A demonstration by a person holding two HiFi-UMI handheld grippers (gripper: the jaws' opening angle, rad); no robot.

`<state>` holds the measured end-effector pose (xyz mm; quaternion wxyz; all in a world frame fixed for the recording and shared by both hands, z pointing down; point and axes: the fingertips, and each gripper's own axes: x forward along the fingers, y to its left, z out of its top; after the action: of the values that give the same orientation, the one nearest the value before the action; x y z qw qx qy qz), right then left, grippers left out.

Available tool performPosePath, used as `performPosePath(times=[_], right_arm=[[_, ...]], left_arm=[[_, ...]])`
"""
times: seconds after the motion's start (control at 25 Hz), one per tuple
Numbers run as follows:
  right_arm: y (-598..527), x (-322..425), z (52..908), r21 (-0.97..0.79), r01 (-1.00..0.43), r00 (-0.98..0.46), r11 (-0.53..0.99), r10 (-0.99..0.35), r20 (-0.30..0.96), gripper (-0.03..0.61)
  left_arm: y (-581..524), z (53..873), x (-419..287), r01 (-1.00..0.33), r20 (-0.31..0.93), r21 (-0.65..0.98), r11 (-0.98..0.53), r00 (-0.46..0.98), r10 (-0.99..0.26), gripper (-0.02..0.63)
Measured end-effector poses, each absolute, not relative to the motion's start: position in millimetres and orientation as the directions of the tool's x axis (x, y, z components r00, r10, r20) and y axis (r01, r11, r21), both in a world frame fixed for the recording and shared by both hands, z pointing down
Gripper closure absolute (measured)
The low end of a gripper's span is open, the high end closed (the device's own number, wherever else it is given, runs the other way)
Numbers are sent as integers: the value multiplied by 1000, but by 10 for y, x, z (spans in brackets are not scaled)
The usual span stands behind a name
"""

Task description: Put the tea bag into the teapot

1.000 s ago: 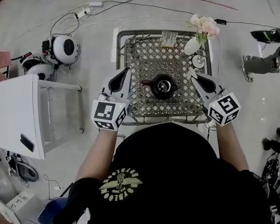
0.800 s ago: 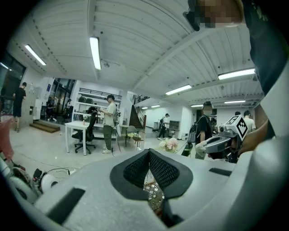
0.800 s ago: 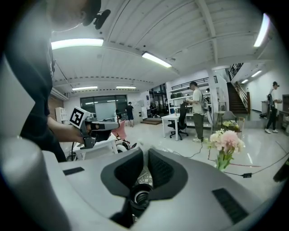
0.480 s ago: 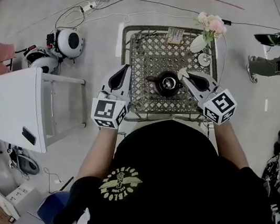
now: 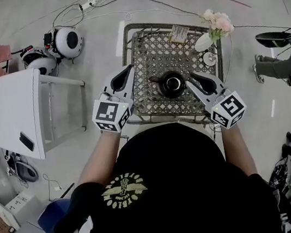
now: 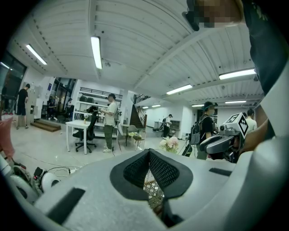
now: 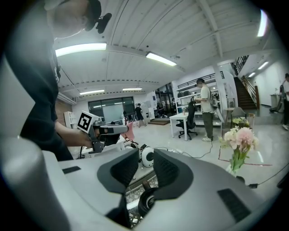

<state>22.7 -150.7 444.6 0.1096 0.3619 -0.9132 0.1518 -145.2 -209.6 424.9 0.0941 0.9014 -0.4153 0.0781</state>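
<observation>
The black teapot stands in the middle of the woven tabletop, between the two grippers. The right gripper has its tip just beside the pot's rim. Its jaws have just been opening and stand apart, with only floor showing through the gap. The left gripper hangs over the tabletop's left edge, jaws together. Whether the tea bag lies inside the pot — I cannot tell.

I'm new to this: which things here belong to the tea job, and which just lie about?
Job: teapot; right gripper, jaws just opening, nothing between them. No tea bag in sight.
Lying about: flowers; card; white side table; round white device.
</observation>
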Motion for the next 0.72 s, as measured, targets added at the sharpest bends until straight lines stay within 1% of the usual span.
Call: performPosePath(times=[0.08,0.12,0.16,0.2,0.28,0.56,0.72], right_arm=[[-1524,272,4426,-184,-712,-696,677,-648,308,488],[-1533,295,4410,-168,-724,-684,670,-661,309,498],[-1538,316,4388,-146,-734,-671,663,-674,309,551],[-1537,339,4359,-125,-742,-661,659,-685,306,565],[-1527,397,4291,-106,-755,-646,647,-706,291,569],[-1442,763,4162,-123,-795,-604,594,-759,244,569],[-1308,1058,4136,-108,-807,-587,581,-770,248,569]], left_arm=[[-2107,4245,-1418,-758,213,106,-643,649,-730,617],[-2112,4244,-1405,-756,210,105,-646,652,-729,617],[-2116,4246,-1394,-754,209,104,-649,655,-726,617],[-2117,4249,-1378,-751,209,104,-652,657,-724,616],[-2110,4254,-1329,-745,208,105,-659,664,-718,617],[-2084,4201,-1004,-723,202,85,-685,686,-699,616],[-1996,4132,-792,-729,200,74,-680,679,-706,617]])
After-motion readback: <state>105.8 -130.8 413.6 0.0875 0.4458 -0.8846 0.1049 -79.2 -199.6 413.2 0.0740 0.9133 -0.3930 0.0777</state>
